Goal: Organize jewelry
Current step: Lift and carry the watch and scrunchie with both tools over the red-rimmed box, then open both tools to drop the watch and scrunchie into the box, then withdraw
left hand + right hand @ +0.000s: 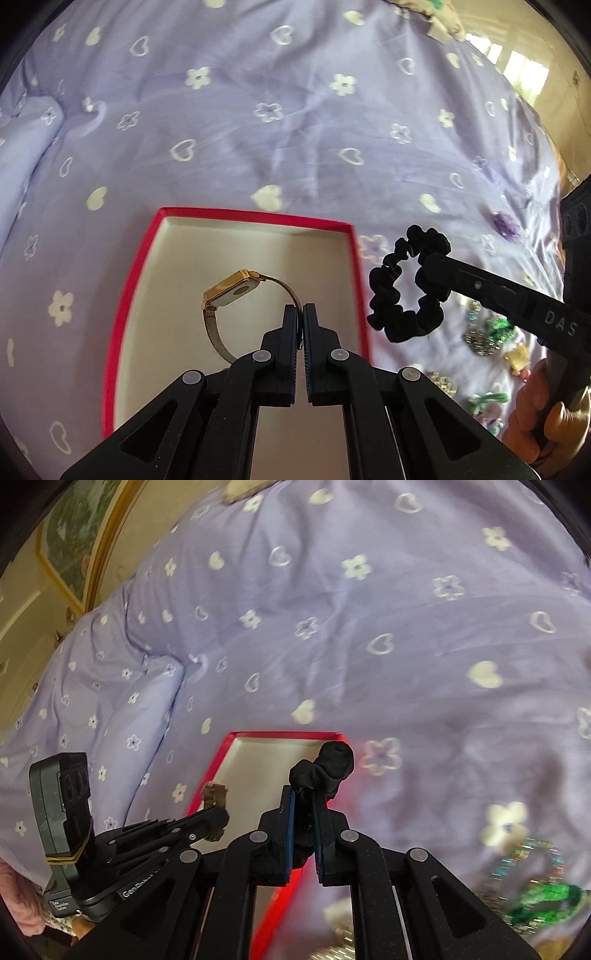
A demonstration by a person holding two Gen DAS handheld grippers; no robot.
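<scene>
My left gripper [300, 308] is shut on the mesh band of a gold watch [231, 291] and holds it over the red-rimmed box [255, 216] with a white inside. My right gripper [303, 794] is shut on a black scrunchie [328, 766] and holds it just right of the box's rim [280, 734]. In the left wrist view the scrunchie [406, 291] hangs from the right gripper's fingers [480, 284] beside the box. In the right wrist view the left gripper [214, 819] shows at the left with the watch band [214, 794] in it.
The box lies on a lilac bedspread [295, 129] with white hearts and flowers. Several beaded and green jewelry pieces [487, 332] lie on the bed to the right, also in the right wrist view [539, 893]. A framed picture [70, 535] hangs on the far wall.
</scene>
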